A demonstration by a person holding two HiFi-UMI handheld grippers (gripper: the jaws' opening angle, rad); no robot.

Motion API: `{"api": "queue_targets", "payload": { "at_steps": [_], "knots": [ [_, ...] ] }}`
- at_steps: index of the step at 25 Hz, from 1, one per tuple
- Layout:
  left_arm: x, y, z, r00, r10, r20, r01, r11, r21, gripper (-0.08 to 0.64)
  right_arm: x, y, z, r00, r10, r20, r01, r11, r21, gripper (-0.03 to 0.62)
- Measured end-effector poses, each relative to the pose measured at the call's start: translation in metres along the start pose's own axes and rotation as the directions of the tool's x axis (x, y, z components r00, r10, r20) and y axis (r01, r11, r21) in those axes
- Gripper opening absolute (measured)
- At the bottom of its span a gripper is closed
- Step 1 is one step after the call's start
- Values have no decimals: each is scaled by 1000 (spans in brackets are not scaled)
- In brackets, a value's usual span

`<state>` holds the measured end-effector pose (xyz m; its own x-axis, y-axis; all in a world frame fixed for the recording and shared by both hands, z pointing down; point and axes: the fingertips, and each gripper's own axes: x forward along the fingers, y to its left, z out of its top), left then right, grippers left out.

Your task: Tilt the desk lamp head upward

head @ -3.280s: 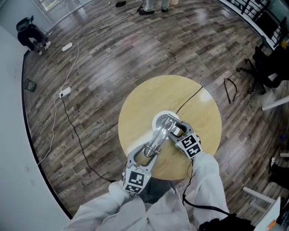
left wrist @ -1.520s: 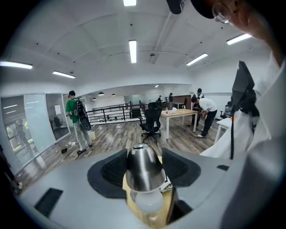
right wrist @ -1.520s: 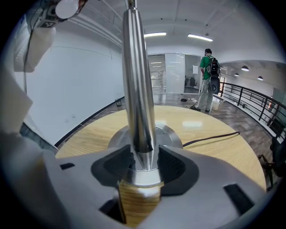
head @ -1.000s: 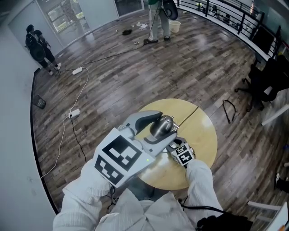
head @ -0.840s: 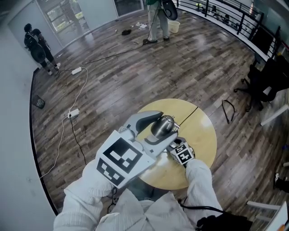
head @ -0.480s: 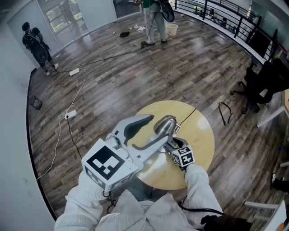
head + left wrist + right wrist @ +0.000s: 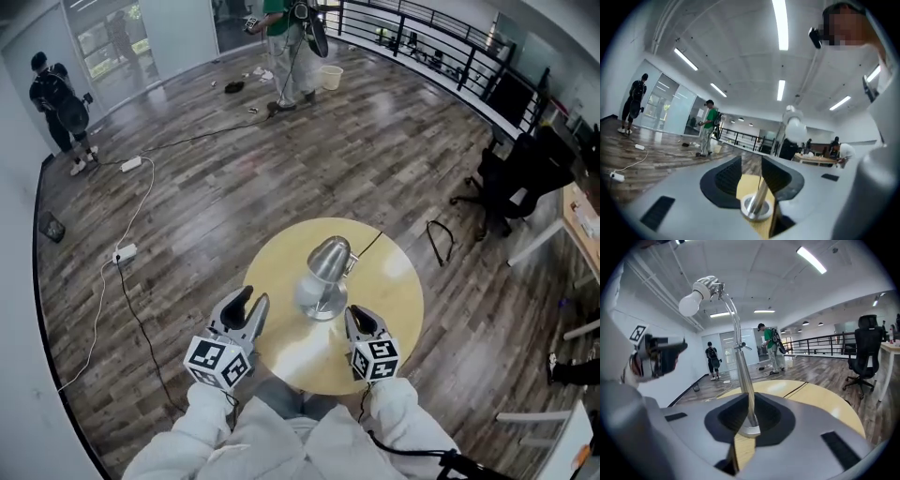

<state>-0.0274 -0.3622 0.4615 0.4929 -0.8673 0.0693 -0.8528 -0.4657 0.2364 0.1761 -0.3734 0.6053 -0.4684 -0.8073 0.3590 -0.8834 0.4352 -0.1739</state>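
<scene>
In the head view, both grippers have drawn back from the desk lamp [image 7: 322, 277], which now stands untouched mid-way across the round table [image 7: 398, 281]. The left gripper [image 7: 246, 309] and right gripper [image 7: 360, 323] hang on our side of the lamp, each well apart from it. In the left gripper view its jaws have just been closing, yet they stand apart and empty, and we see the lamp's stem beyond the gap. In the right gripper view the jaws have also just been closing. They are now nearly together with nothing between them, and the lamp head [image 7: 696, 295] sits high on its curved neck. We judge the tilt finished.
</scene>
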Motion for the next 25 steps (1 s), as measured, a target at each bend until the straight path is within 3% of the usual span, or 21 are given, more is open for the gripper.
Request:
{"api": "queue_targets", "payload": {
  "at_steps": [4, 6, 7, 13, 19, 25],
  "knots": [
    [19, -17, -106, 982, 9, -187, -3, 999, 33, 92, -6, 13, 0, 999, -46, 0, 46, 998, 42, 23],
    [28, -31, -133, 969, 3, -247, 10, 998, 55, 4, -8, 18, -1, 998, -58, 1, 58, 998, 39, 17],
    [31, -39, -140, 964, -5, -264, 22, 998, 62, 2, -9, 20, -1, 998, -63, 5, 63, 997, 37, 15],
    [29, -64, -145, 954, -43, -297, 65, 996, 66, 0, -28, 25, -4, 995, -98, 16, 97, 994, 42, 15],
    [14, -76, -128, 959, -35, -282, 53, 997, 57, 0, -54, 33, 1, 994, -105, 41, 104, 994, 38, 14],
    [-1, -89, -114, 962, -86, -257, 105, 993, 61, 0, -71, 47, 4, 987, -147, 59, 143, 987, 70, 14]
  ]
}}
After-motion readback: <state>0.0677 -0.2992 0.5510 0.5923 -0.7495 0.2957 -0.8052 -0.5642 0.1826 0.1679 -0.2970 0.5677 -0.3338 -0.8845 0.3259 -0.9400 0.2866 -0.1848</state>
